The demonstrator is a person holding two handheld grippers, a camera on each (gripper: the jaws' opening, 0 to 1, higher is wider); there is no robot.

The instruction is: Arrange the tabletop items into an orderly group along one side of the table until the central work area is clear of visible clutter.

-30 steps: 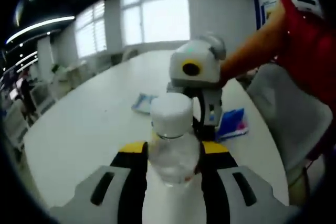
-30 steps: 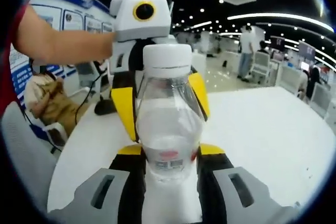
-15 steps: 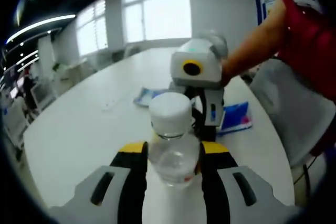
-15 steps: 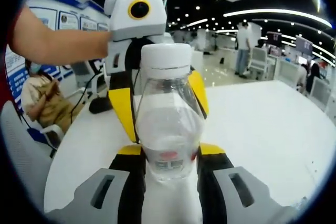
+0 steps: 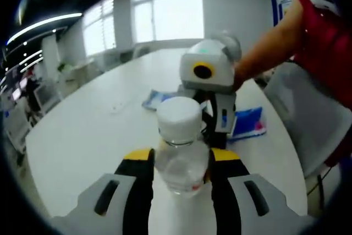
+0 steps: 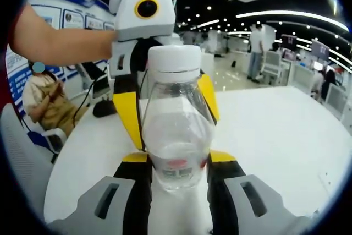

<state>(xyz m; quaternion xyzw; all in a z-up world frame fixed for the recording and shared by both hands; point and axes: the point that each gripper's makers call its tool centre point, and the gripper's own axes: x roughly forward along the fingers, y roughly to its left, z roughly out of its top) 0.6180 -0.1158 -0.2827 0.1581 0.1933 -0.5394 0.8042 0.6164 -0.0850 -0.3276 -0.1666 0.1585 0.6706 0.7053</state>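
A clear plastic water bottle (image 5: 180, 160) with a white cap stands upright between my left gripper's (image 5: 181, 158) yellow-and-black jaws, which are shut on it. The right gripper (image 5: 212, 127) faces me from just behind the bottle, held by a person's arm (image 5: 264, 53). In the right gripper view the same bottle (image 6: 176, 136) sits between my right gripper's (image 6: 176, 160) jaws, also shut on it. The left gripper's yellow fingers (image 6: 127, 115) flank the bottle from the far side. The bottle is held above the white table (image 5: 82, 136).
A blue packet (image 5: 247, 124) and a blue-white packet (image 5: 157, 98) lie on the table beyond the bottle. A grey chair (image 5: 308, 119) stands at the table's right edge. A black object (image 6: 104, 108) with a cable sits near the table edge; a seated person (image 6: 47, 100) is behind it.
Both views have shifted slightly with the hands. The bottle stays gripped between both pairs of jaws, and nothing on the table has moved.
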